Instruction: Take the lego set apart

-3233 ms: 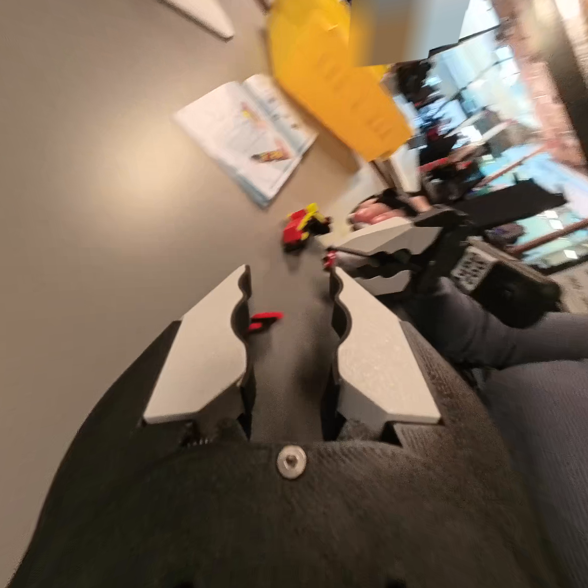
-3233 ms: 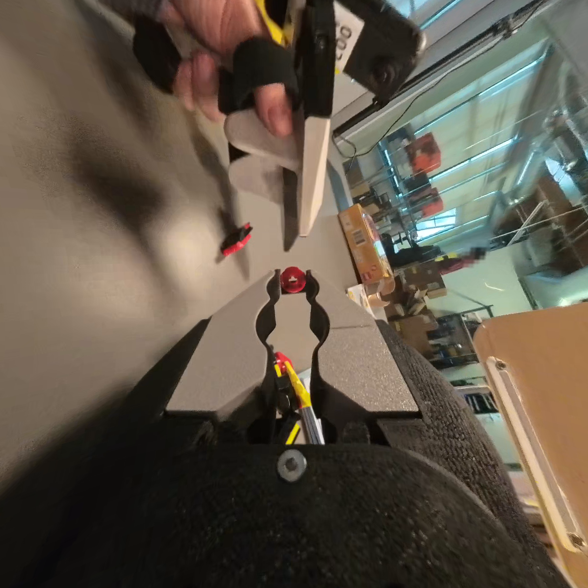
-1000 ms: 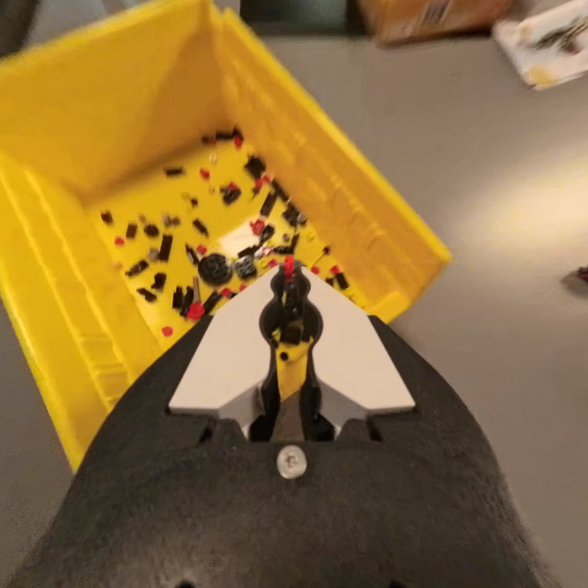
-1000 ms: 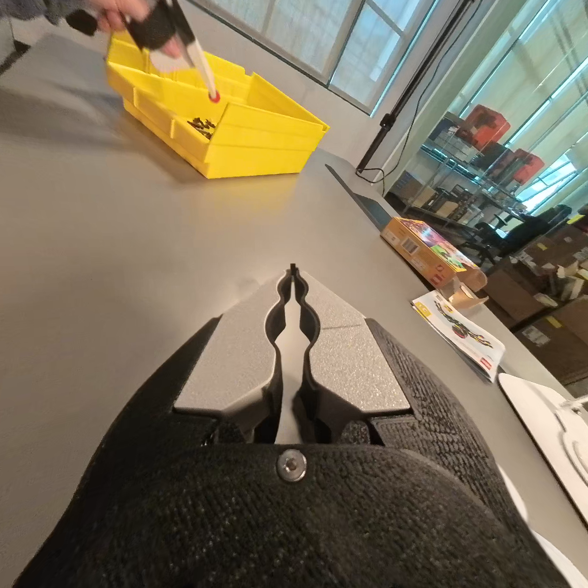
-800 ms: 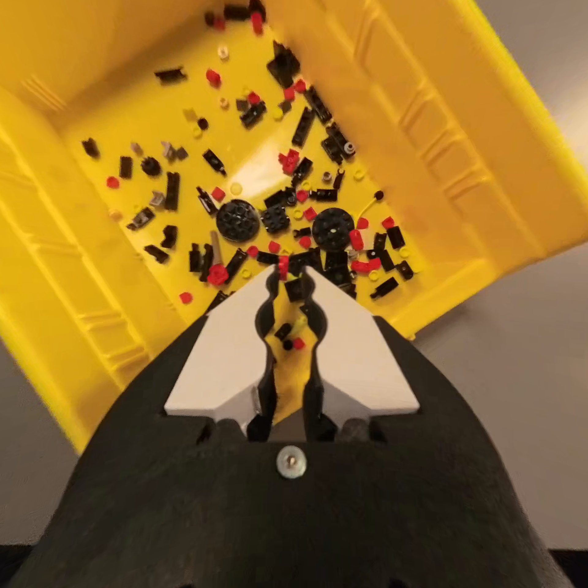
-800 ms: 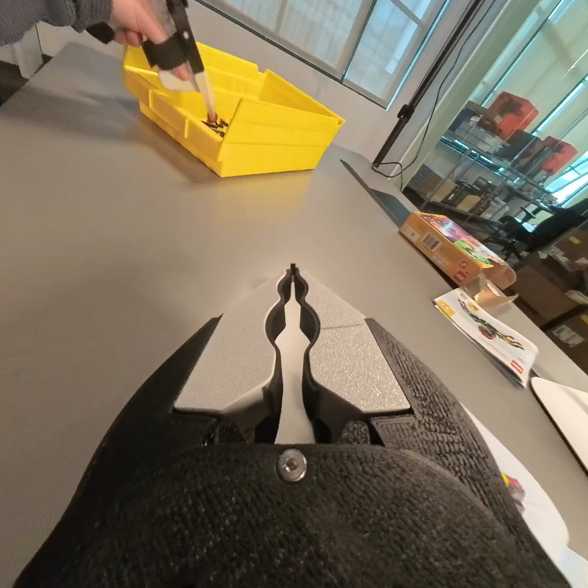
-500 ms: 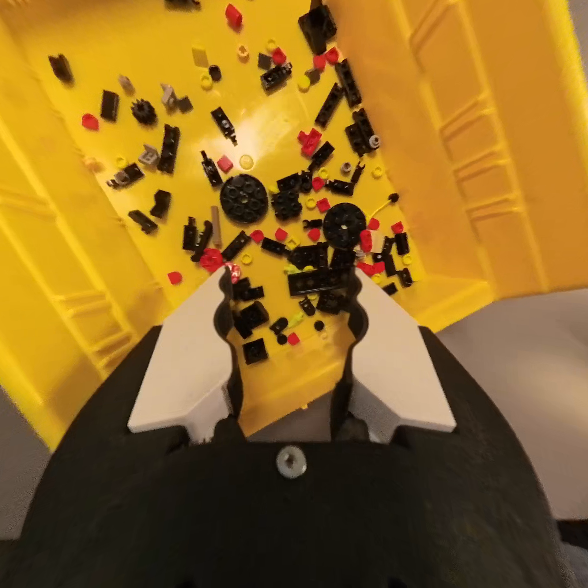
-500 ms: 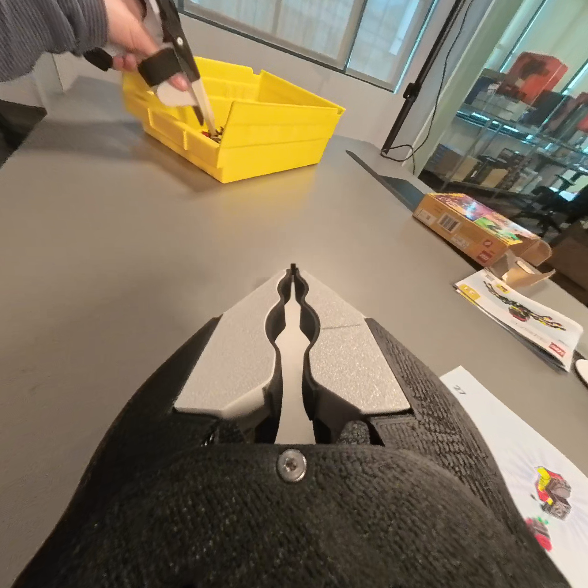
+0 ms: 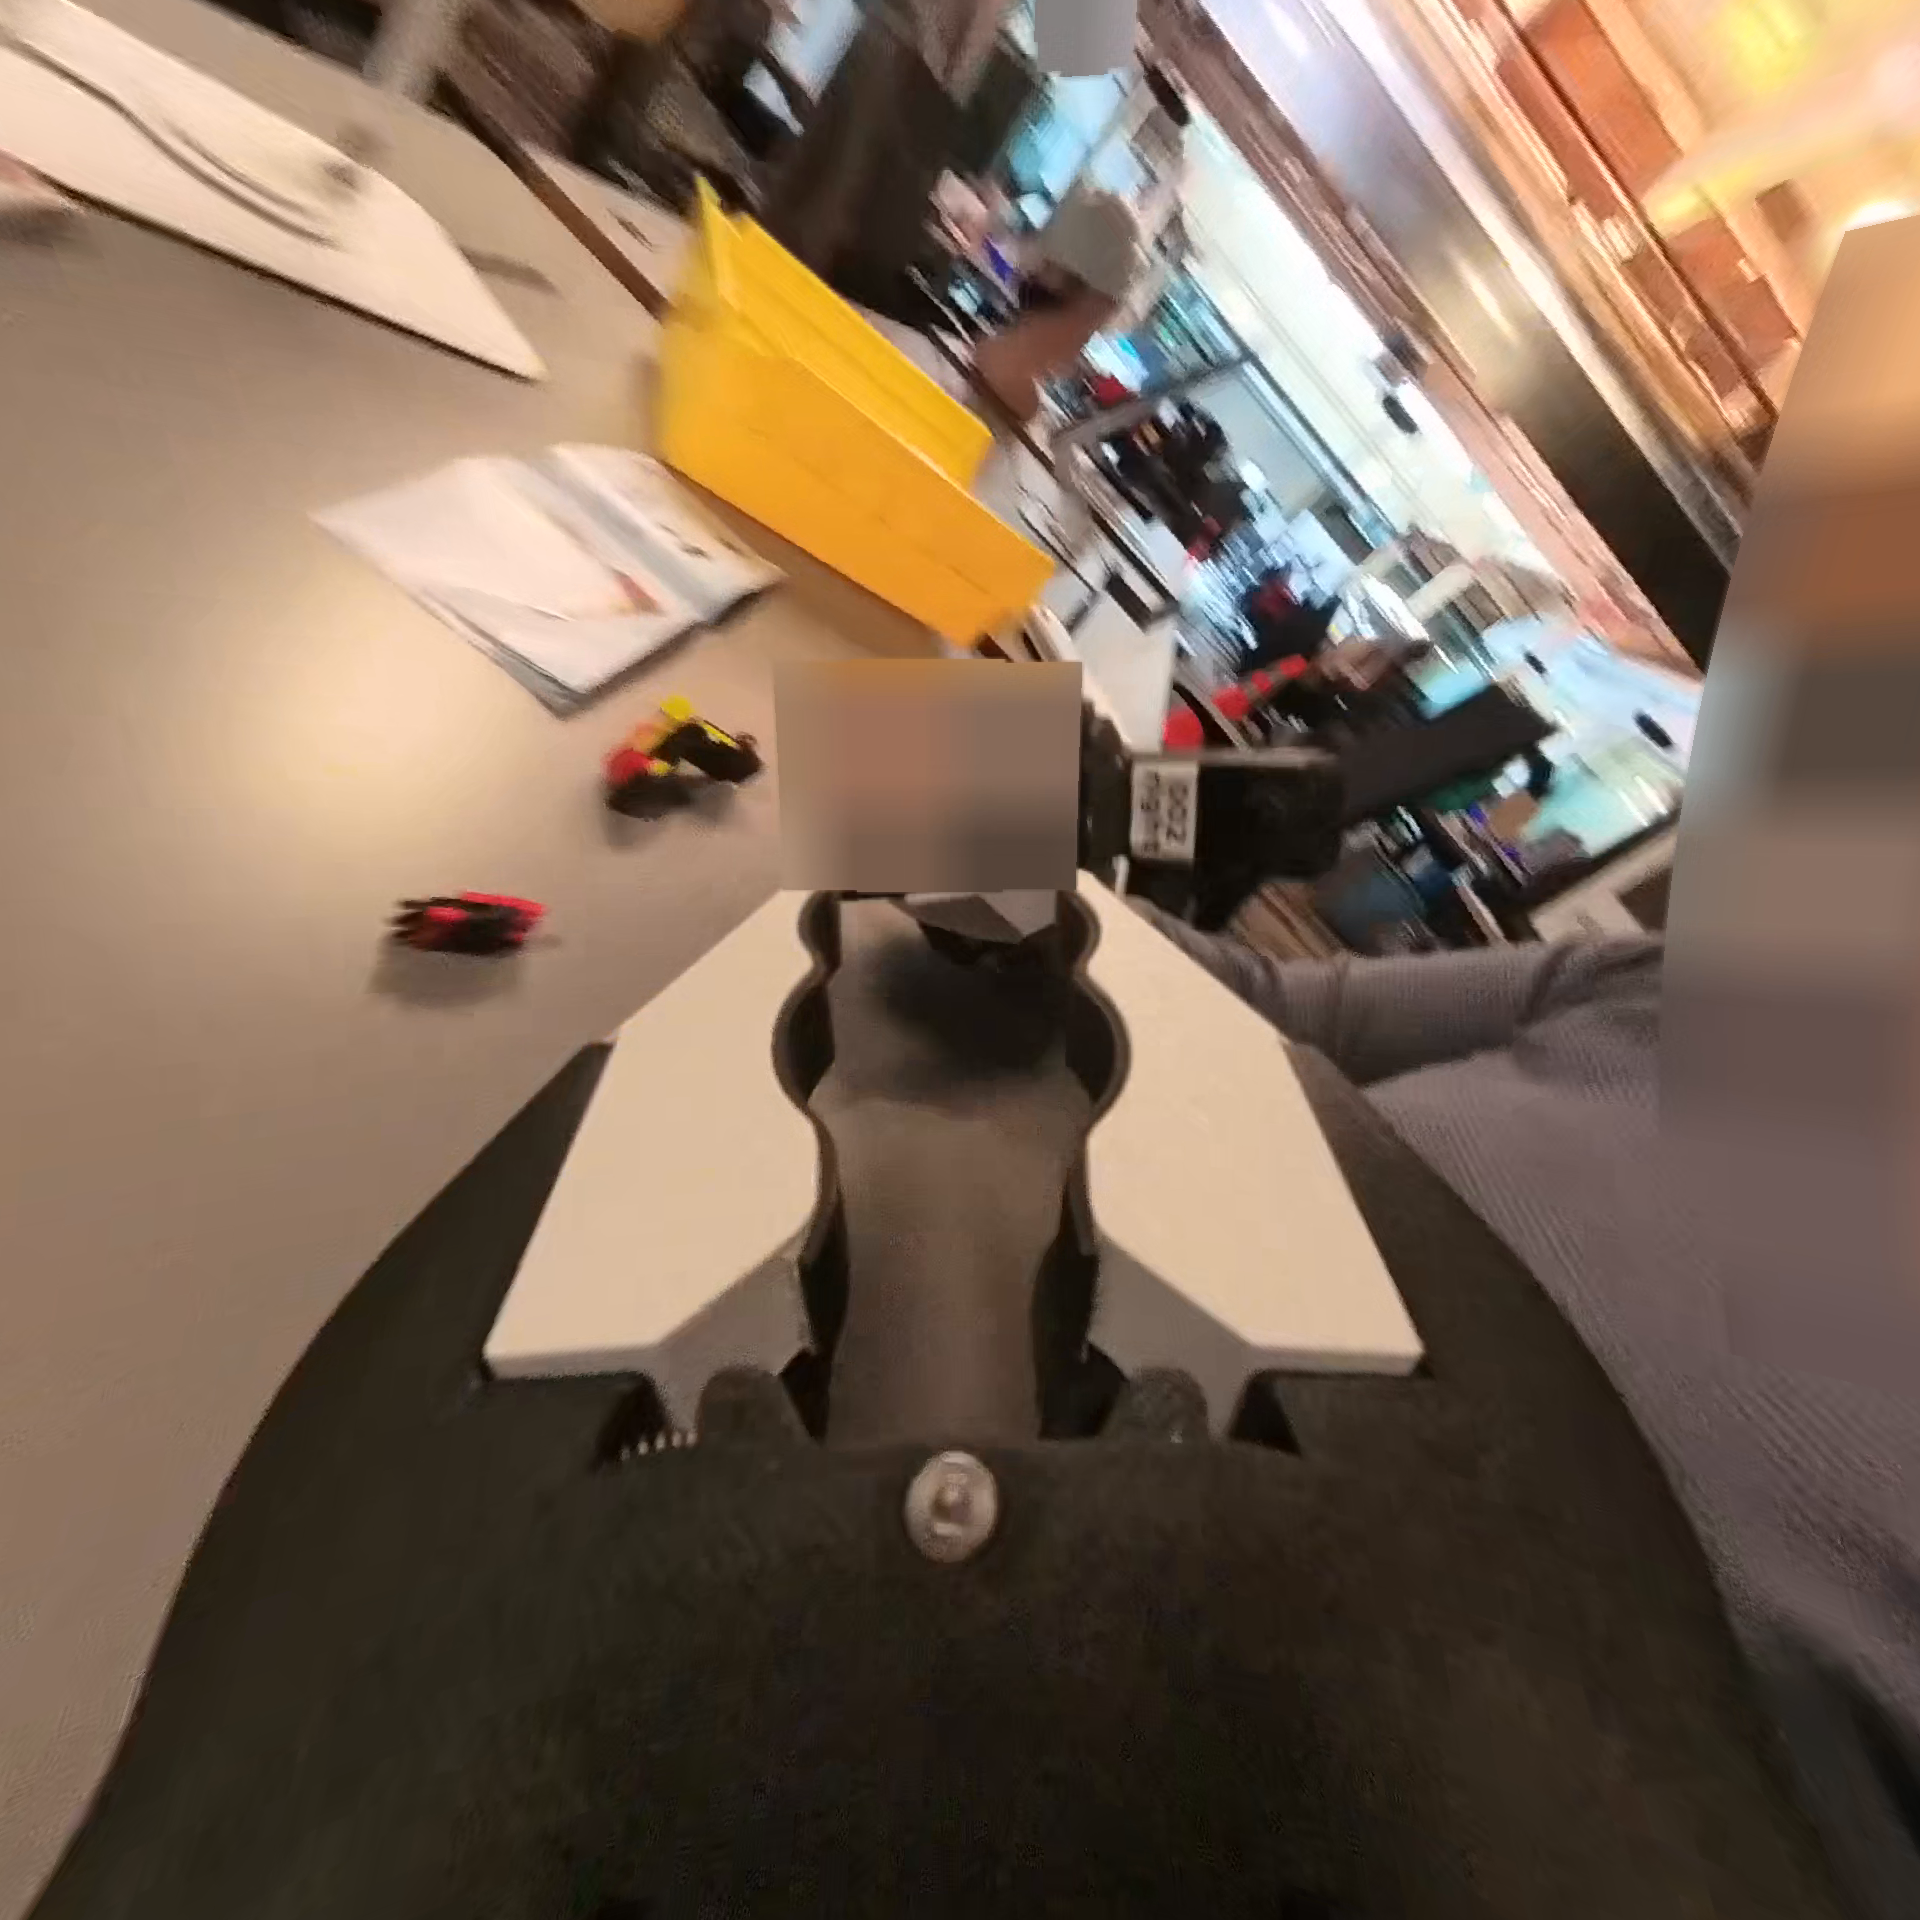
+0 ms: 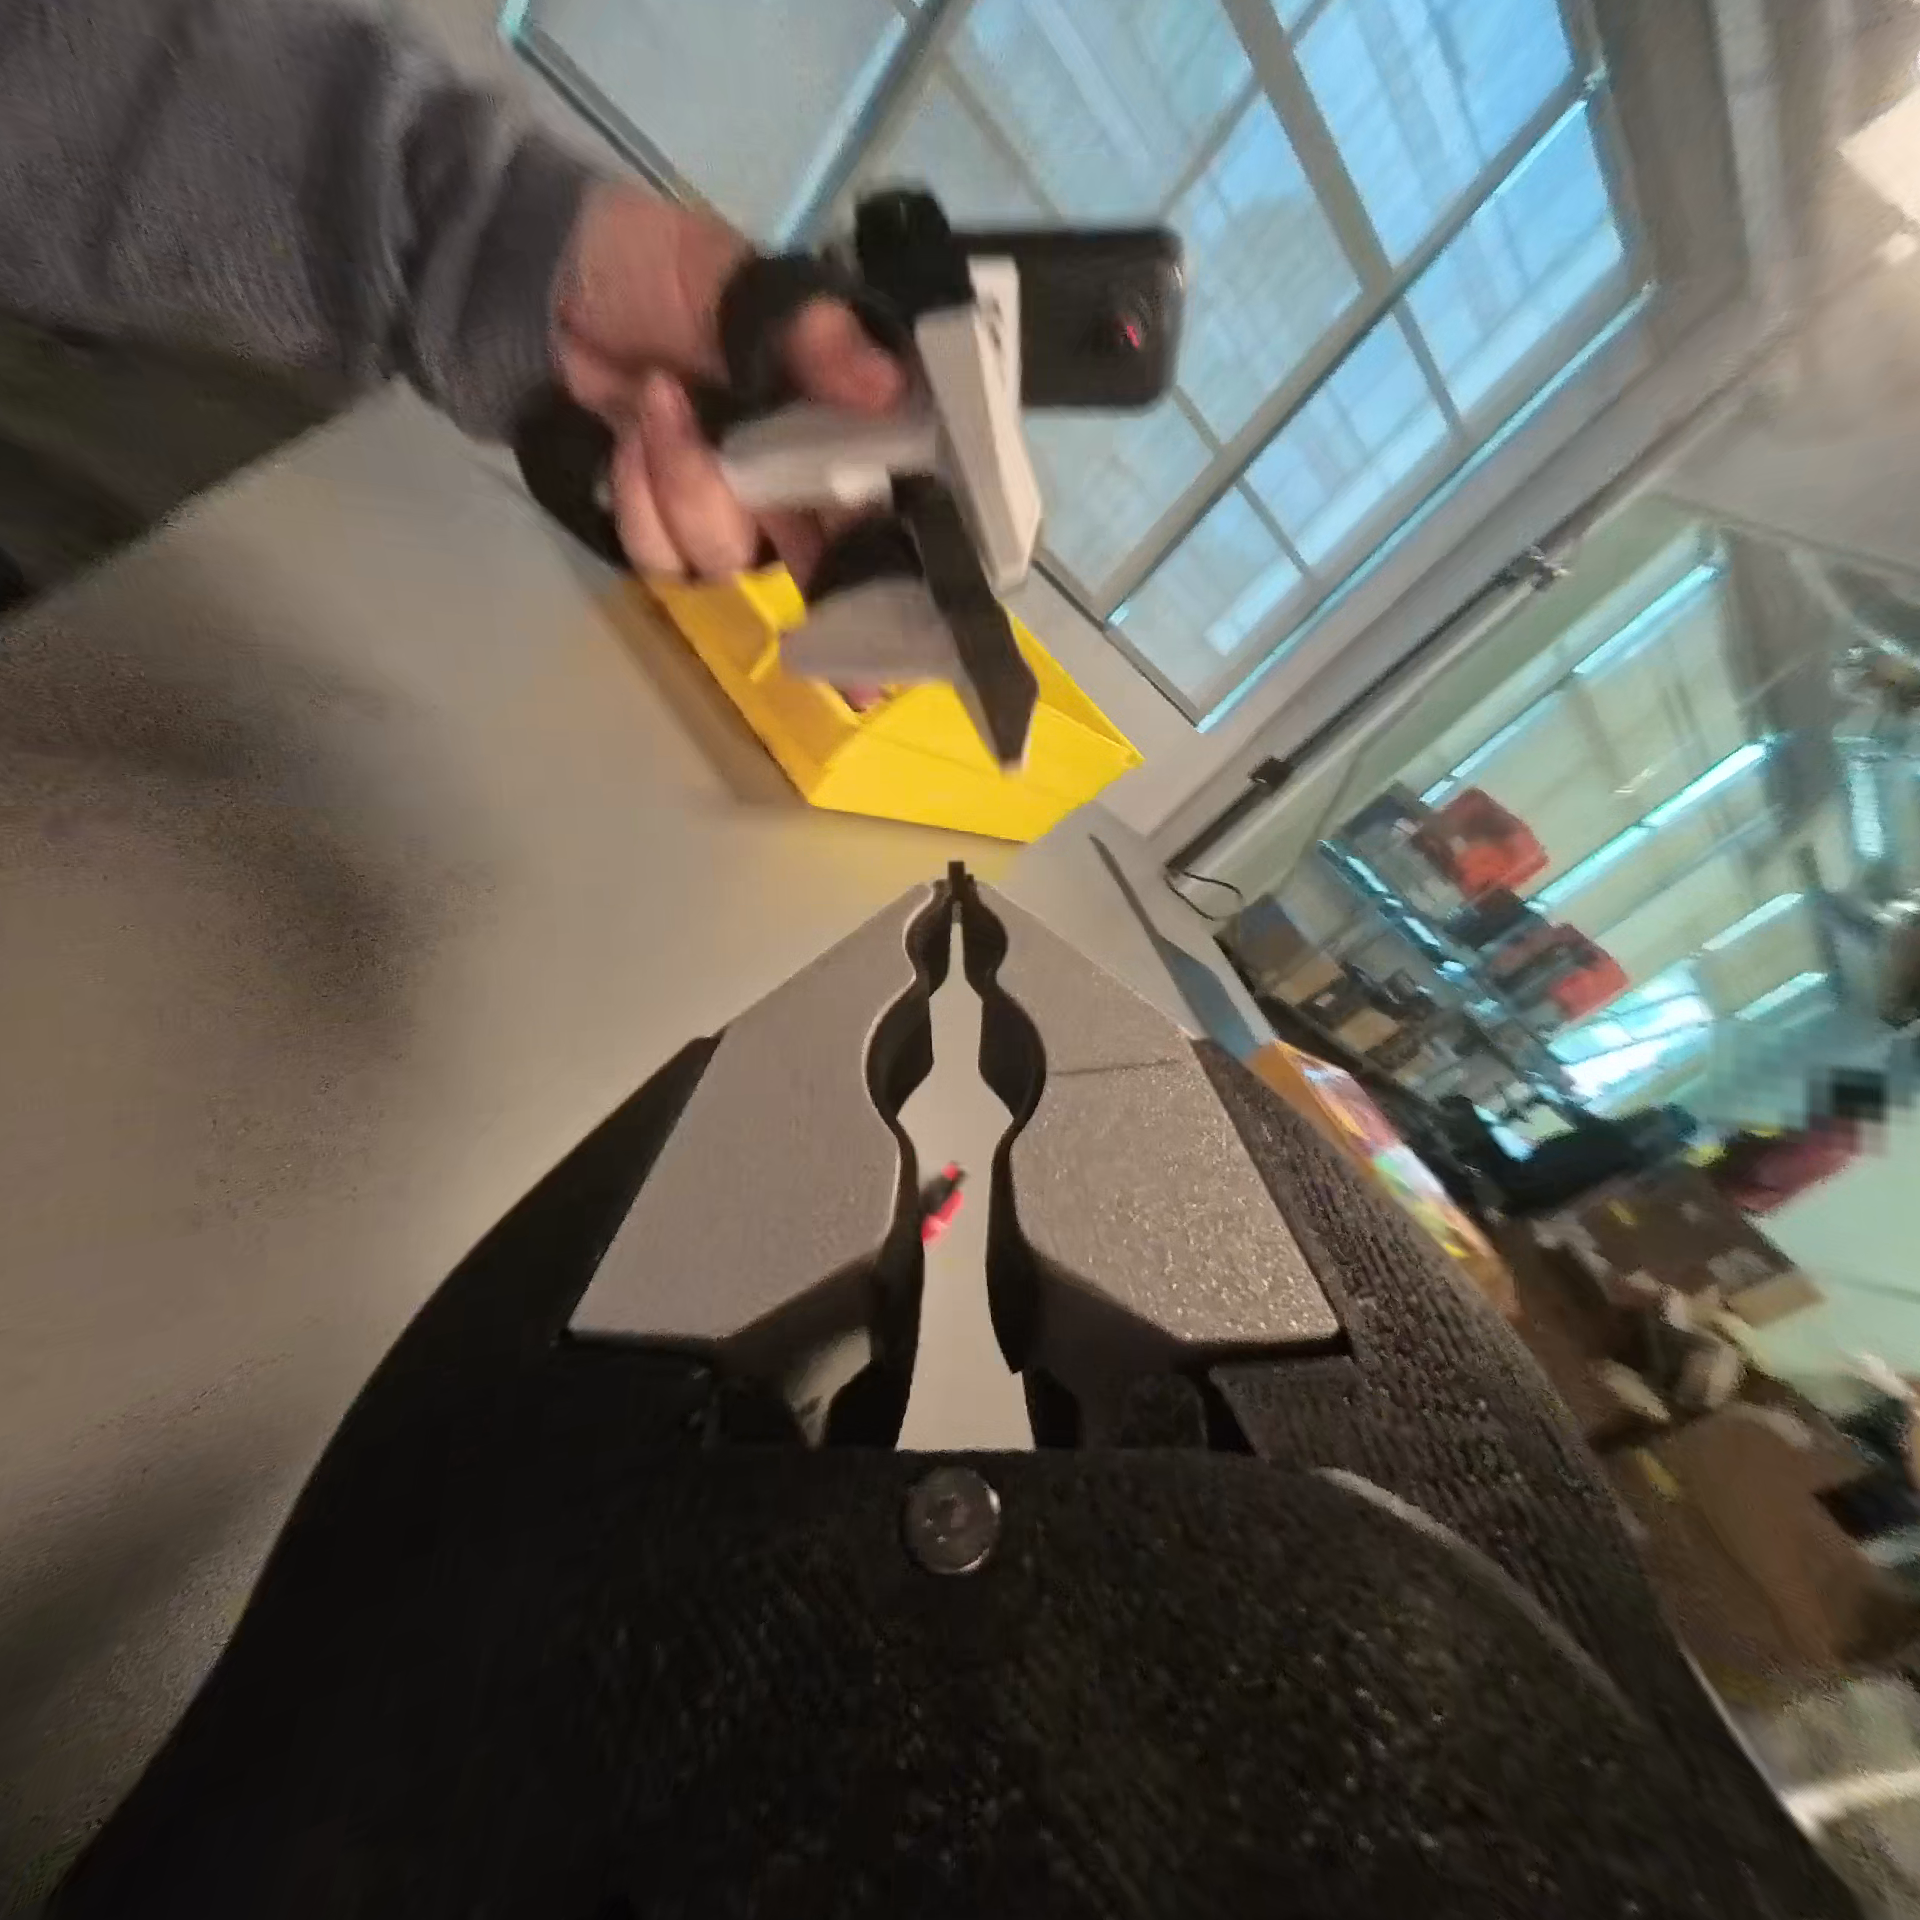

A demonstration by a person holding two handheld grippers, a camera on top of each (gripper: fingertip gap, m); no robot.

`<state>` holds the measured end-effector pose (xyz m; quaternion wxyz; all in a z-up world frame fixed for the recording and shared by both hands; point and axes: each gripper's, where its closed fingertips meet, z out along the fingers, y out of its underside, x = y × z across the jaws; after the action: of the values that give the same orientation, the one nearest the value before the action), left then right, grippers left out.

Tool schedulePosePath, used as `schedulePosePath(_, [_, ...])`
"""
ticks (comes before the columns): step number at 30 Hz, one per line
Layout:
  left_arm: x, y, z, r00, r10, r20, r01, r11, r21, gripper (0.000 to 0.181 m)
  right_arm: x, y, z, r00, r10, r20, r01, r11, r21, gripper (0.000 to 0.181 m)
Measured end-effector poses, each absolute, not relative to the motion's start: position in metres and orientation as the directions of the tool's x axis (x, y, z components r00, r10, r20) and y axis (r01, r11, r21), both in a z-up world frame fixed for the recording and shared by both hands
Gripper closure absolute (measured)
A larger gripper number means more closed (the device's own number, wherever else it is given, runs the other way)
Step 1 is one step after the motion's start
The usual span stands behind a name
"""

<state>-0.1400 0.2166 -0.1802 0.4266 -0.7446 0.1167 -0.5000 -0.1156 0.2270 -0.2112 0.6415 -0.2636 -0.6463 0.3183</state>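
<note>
- In the left wrist view the left gripper [image 9: 940, 925] fills the lower middle of the frame, its jaws stand wide apart and nothing is between them
- The grey desk [image 9: 208, 1039] takes the left side of this view, and the picture is blurred
- A small lego model [image 9: 681, 753] in red, yellow and black lies on the desk, left of the centre of the frame
- A loose red and black lego piece [image 9: 468, 923] lies lower and more to the left, apart from the model
- An open booklet [image 9: 551, 566] lies above the model, and a yellow bin [image 9: 831, 457] stands just behind it, in the upper middle
- In the right wrist view the right gripper [image 10: 957, 883] has its jaws closed on a thin dark piece [image 10: 956, 876] that sticks out a little at the tips; what it is I cannot tell
- Through the gap lower between these jaws a small red piece [image 10: 943, 1200] shows on the desk
- In the upper middle of this view a hand [image 10: 665, 416] in a grey sleeve [image 10: 260, 208] holds the left gripper above the desk, in front of the yellow bin
- A colourful box [image 10: 1382, 1153] lies at the right edge of the desk
</note>
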Motion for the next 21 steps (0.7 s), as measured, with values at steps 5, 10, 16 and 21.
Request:
schedulePosePath(5, [-0.113, 0.219, -0.185, 0.197, -0.638, 0.744, 0.266, -0.696, -0.667, 0.137, -0.108, 0.211, -0.194, -0.167, 0.873, 0.458, -0.201, 0.425, -0.883, 0.181])
schedulePosePath(10, [-0.097, 0.204, -0.176, -0.085, -0.598, 0.797, 0.256, -0.786, -0.563, 0.126, -0.101, 0.206, -0.184, -0.225, 0.888, 0.400, -0.249, 0.345, -0.905, 0.181])
schedulePosePath(16, [-0.083, 0.194, -0.181, -0.165, -0.571, 0.804, 0.199, -0.818, -0.540, 0.160, -0.101, 0.199, -0.185, -0.268, 0.880, 0.393, -0.245, 0.333, -0.911, 0.181])
schedulePosePath(21, [-0.089, 0.199, -0.183, -0.186, -0.564, 0.805, 0.244, -0.820, -0.518, 0.174, -0.099, 0.200, -0.185, -0.283, 0.879, 0.384, -0.238, 0.323, -0.916, 0.181])
